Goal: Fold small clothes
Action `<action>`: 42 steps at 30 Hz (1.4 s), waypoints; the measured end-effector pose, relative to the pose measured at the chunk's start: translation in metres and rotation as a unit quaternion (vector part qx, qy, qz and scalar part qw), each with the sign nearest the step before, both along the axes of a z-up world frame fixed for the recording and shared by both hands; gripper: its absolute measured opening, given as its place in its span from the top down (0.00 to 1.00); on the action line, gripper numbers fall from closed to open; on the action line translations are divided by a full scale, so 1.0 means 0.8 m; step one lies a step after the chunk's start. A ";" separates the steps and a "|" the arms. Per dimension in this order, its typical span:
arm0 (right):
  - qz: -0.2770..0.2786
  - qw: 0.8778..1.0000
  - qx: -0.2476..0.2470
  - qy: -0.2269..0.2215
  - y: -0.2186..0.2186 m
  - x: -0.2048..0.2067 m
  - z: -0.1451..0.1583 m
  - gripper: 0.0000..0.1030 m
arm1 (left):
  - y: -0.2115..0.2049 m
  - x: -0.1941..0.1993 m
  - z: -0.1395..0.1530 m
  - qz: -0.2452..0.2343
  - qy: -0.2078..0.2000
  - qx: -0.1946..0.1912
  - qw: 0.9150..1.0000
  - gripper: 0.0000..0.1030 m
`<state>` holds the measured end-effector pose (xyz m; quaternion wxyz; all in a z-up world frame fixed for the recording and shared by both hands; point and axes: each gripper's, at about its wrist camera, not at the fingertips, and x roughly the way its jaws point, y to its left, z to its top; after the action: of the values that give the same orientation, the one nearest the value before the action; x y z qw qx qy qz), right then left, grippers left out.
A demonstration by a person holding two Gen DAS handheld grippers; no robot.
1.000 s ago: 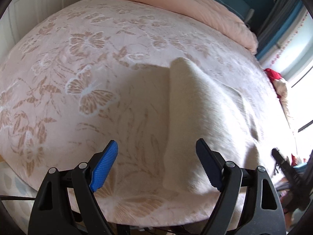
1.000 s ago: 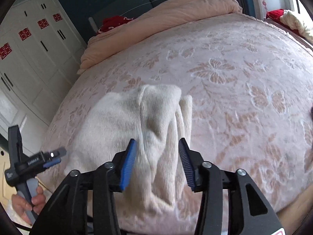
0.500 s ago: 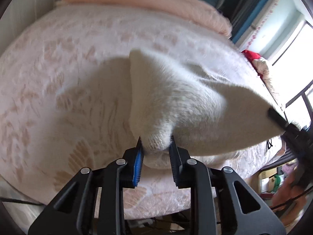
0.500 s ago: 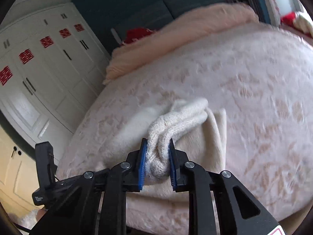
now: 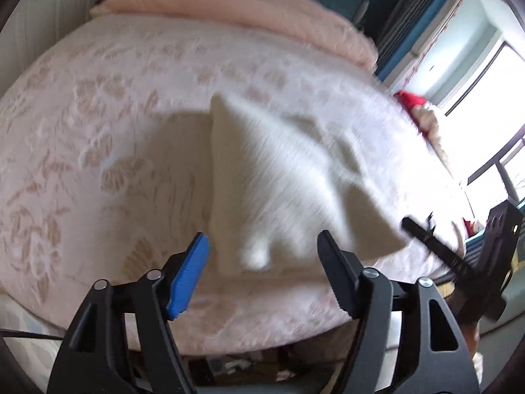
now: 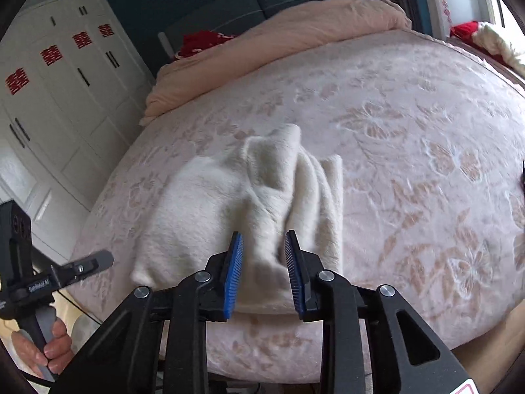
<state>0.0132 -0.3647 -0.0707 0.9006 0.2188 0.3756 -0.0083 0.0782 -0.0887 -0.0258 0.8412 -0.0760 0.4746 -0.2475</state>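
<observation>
The left tongs (image 5: 262,256) stand wide apart with nothing between the blue pad and the black one; just ahead of them, a little toward the right finger, lies the cream knitted garment (image 5: 279,177), blurred in this view, resting on the bed (image 5: 98,131) with its near edge close to the tips but not touching them; the right tongs (image 6: 264,256) are parted to a moderate gap, narrower than the left pair, and the garment's near fold shows between and just beyond the pads; whether the cloth touches either pad cannot be told, but it is not pinched; from the right tongs the garment spreads ahead and to the left in a bunched heap, with rolled ridges running away from the tips; to the far left of the right tongs the person's left hand (image 6: 54,348) grips the other tool's handle; beyond the garment, at the far end of the bed, a peach quilt (image 6: 279,46) lies folded.
</observation>
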 end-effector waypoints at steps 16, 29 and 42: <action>0.012 0.993 -0.076 0.091 0.016 0.031 -0.082 1.00 | -0.077 0.045 -0.073 -0.011 -0.003 0.112 0.994 0.32; -0.049 0.995 -0.070 0.045 -0.007 -0.004 -0.037 0.30 | -0.045 0.031 -0.059 0.016 0.036 0.106 0.994 0.24; -0.067 0.994 0.041 0.078 -0.029 -0.001 -0.081 0.22 | -0.026 0.033 -0.059 0.022 0.073 0.057 0.995 0.14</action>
<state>0.0121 -0.3880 -0.1358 0.8563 0.2790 0.4290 -0.0699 0.1046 -0.1098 -0.0727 0.8128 -0.0560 0.5460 -0.1953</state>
